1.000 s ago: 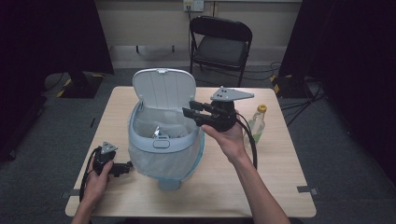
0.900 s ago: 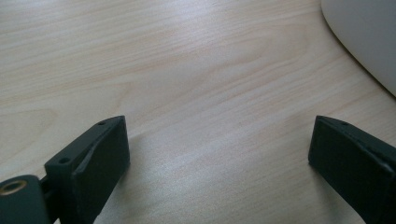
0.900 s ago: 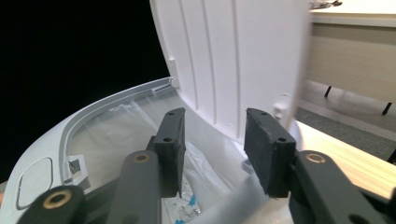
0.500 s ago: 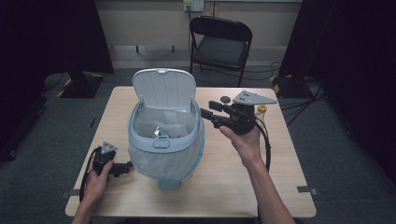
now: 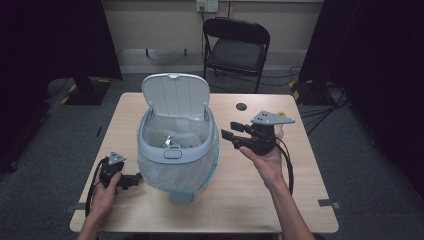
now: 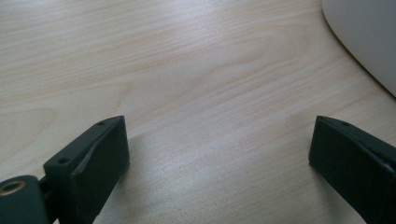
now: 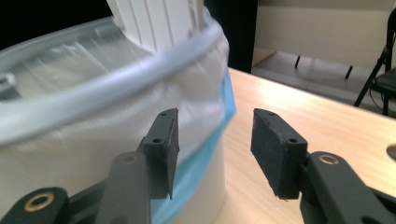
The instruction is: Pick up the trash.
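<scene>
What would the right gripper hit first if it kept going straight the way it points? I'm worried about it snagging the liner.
Most likely the bag-lined side of the trash bin, just below its grey rim. The right gripper is open and empty, aimed at the bin's edge; depth is unclear.

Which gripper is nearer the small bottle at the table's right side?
Right. The right gripper is held up just in front of the bottle, partly hiding it. The left gripper rests low on the table across the bin.

High view: fixed overhead, facing forward and down across the whole bench (image 5: 250, 200). Left gripper view: very close, aimed down at bare bench wood. Right gripper view: low, level, close beside the bin (image 7: 93, 140). All three views share bench and bin.
</scene>
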Demonstrator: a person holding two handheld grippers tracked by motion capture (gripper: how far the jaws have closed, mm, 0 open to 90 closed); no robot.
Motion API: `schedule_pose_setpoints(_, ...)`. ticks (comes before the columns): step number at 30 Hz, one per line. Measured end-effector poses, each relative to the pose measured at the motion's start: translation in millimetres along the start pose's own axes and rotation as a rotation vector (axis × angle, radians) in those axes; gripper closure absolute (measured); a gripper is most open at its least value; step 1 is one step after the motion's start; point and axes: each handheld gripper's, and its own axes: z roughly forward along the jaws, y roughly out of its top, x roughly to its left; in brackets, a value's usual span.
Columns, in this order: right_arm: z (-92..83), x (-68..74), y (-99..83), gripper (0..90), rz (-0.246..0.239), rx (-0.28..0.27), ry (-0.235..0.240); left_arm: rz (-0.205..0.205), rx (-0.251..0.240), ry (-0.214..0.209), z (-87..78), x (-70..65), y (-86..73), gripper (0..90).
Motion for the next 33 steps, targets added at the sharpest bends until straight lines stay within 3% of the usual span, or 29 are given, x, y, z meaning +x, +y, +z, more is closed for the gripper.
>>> schedule_pose_setpoints(12, -12.8, -15.1, -32.4, 50.8, 0.028, 0.068, -0.047, 0.000, 0.000, 0.000, 0.0, 0.0, 0.0, 4.7)
schedule_pose_setpoints(27, -27.5, -38.3, -76.3, 47.2, 0.062, 0.142, -0.167, 0.000, 0.000, -0.001, 0.0, 0.1, 0.0, 4.6)
schedule_pose_setpoints(30, -31.7, -45.3, -84.7, 46.4, 0.105, 0.128, -0.166, 0.000, 0.000, 0.000, 0.0, 0.0, 0.0, 4.6)
schedule_pose_setpoints(33, -34.2, -47.9, -93.0, 45.6, 0.108, 0.153, -0.190, 0.000, 0.000, 0.000, 0.0, 0.0, 0.0, 4.6)
